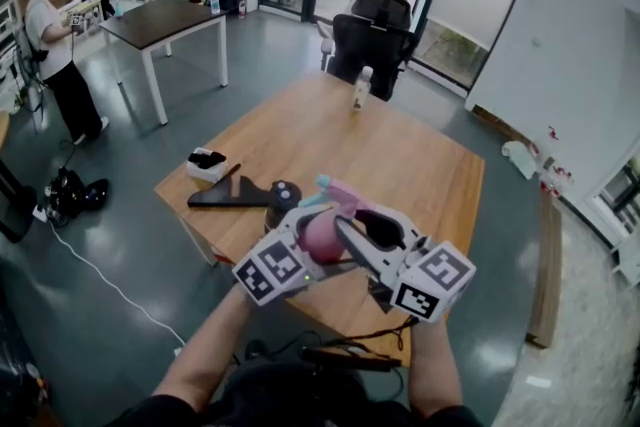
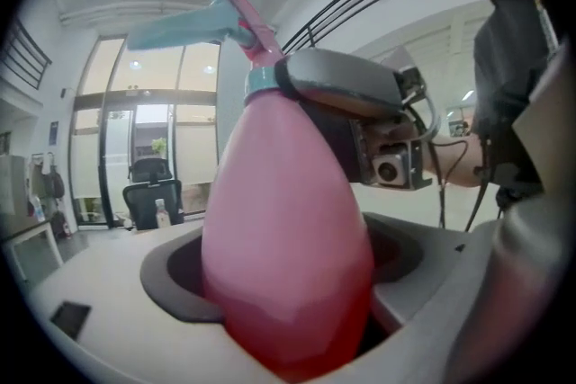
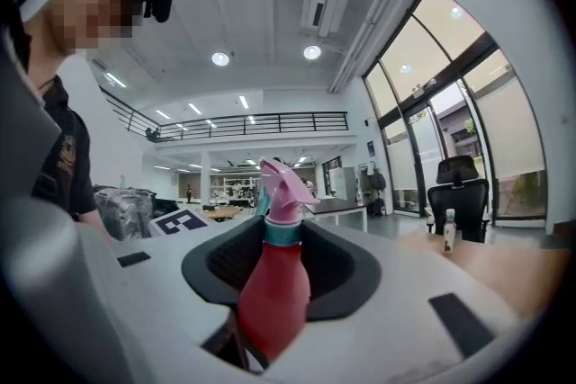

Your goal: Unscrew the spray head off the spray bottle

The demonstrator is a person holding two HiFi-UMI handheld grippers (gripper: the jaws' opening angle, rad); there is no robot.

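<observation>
A pink spray bottle [image 1: 322, 237] with a teal and pink spray head [image 1: 335, 190] is held up over the near edge of the wooden table [image 1: 420, 165]. My left gripper [image 1: 305, 255] is shut on the bottle's body [image 2: 288, 229], which fills the left gripper view. My right gripper [image 1: 352, 227] comes from the right, with its jaws round the neck. In the left gripper view one of its grey jaws lies against the teal collar [image 2: 263, 81]. The right gripper view has the collar [image 3: 282, 234] seated between the jaws and the spray head [image 3: 283, 189] above them.
On the table lie a black tool [image 1: 240, 193] and a white box [image 1: 207, 163] at the left, and a small white bottle [image 1: 361, 87] stands at the far edge. A black chair [image 1: 372, 35] is behind it. A person [image 1: 55, 55] stands far left by another table [image 1: 165, 20].
</observation>
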